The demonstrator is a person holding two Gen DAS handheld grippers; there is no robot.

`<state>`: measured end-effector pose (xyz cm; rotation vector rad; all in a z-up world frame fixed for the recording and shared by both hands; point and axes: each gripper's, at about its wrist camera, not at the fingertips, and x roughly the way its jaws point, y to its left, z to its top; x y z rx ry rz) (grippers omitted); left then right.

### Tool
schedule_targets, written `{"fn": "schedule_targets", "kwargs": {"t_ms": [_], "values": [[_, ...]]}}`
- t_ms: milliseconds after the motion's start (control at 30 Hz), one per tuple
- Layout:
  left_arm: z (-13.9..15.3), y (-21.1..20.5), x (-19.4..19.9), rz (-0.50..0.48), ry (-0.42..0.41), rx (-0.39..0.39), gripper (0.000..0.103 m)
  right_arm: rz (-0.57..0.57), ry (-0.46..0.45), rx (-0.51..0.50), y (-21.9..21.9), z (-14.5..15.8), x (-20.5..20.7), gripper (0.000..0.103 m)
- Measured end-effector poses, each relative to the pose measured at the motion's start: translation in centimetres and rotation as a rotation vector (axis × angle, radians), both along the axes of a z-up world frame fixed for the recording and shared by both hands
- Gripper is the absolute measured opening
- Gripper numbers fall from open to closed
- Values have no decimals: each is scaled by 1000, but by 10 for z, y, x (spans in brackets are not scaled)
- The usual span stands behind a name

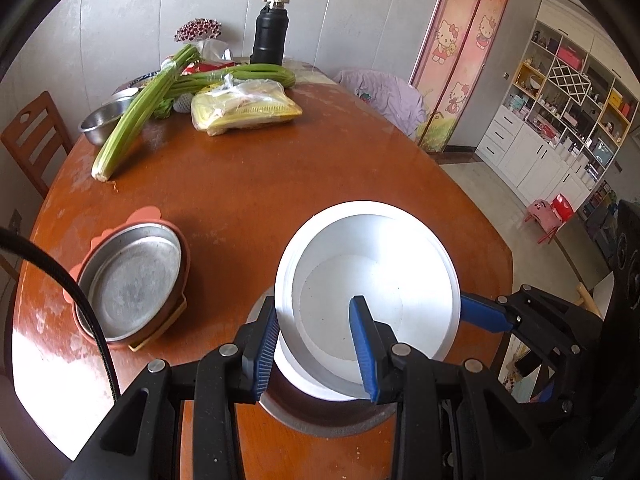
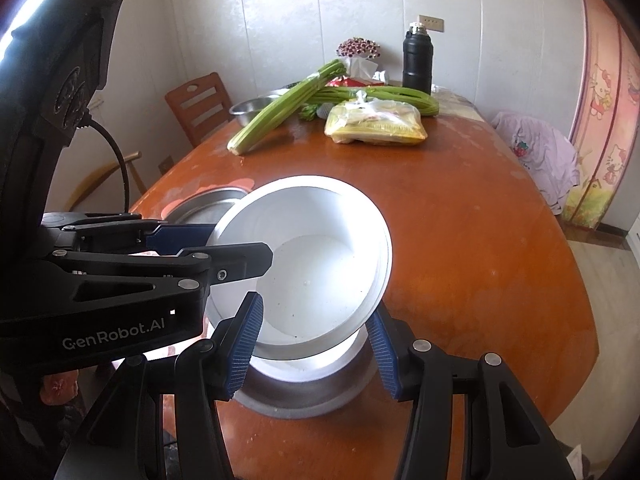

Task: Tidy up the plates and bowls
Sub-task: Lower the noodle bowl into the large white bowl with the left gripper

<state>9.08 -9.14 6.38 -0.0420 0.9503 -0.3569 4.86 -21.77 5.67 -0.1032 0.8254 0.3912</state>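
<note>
Both tongs grip white bowl, hiding metal dish beneath.

White bowl over a reddish-brown table

The bowl is plain glossy white; the table is orange-brown with pale worn patches. The metal pan is dull silver-grey on a salmon-pink mat. Each gripper is black with ribbed blue pads. The celery is light green, the plastic bag yellow and clear, the flask black, the steel bowl silver. The door curtain is pink with cartoon cats, the draped cloth lilac
</note>
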Motion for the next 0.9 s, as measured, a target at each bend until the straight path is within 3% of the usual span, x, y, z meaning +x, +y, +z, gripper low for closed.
{"fn": "schedule_targets", "kwargs": {"t_ms": [300, 900], "values": [[-21, 0, 1, 0, 41, 16, 35, 2, 42, -4, 0, -18, 0, 55], [-34, -1, 3, -4, 71, 30, 35, 8, 70, -33, 0, -31, 0, 55]]}}
